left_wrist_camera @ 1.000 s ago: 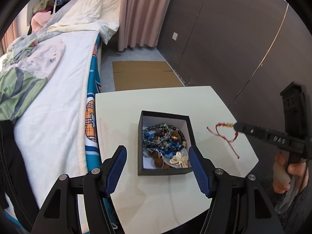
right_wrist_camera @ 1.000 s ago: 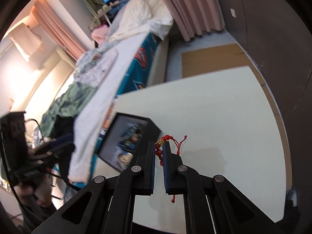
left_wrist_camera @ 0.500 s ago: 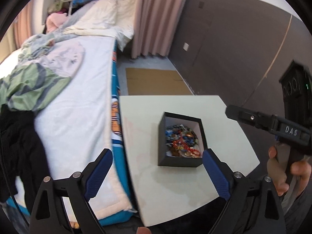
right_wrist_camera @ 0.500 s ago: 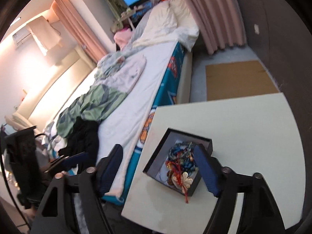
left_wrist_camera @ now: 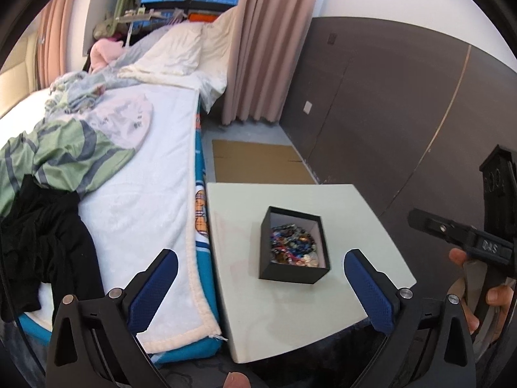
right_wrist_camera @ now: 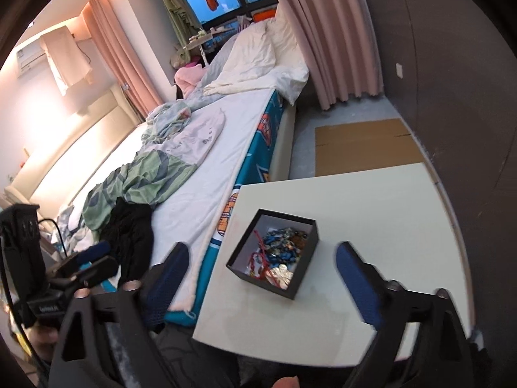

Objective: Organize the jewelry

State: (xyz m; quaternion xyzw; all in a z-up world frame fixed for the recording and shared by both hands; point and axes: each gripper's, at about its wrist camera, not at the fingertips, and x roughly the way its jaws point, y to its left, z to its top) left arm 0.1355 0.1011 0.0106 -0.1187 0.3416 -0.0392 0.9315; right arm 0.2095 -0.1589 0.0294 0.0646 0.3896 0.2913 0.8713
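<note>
claws frame the near edge of both views: the left claw (left_wrist_camera: 260, 286) and the right claw (right_wrist_camera: 261, 279) each stand wide apart with nothing between their blue pads. just beyond them, on the pale desk (right_wrist_camera: 381, 213), sits the black box (right_wrist_camera: 274, 253), holding the jewelry (right_wrist_camera: 281, 249) in a heap: blue beads, a red cord bracelet (right_wrist_camera: 262, 262), a gold piece. no loose pieces show on the desk, so the gathering looks close to finished; the pieces lie tangled, unsorted. nothing blocks the box. the bed (left_wrist_camera: 135, 174) runs along the desk's left side, strewn with clothes; cardboard (left_wrist_camera: 258, 161) lies on the floor beyond, then curtains (left_wrist_camera: 271, 45) and a window.
</note>
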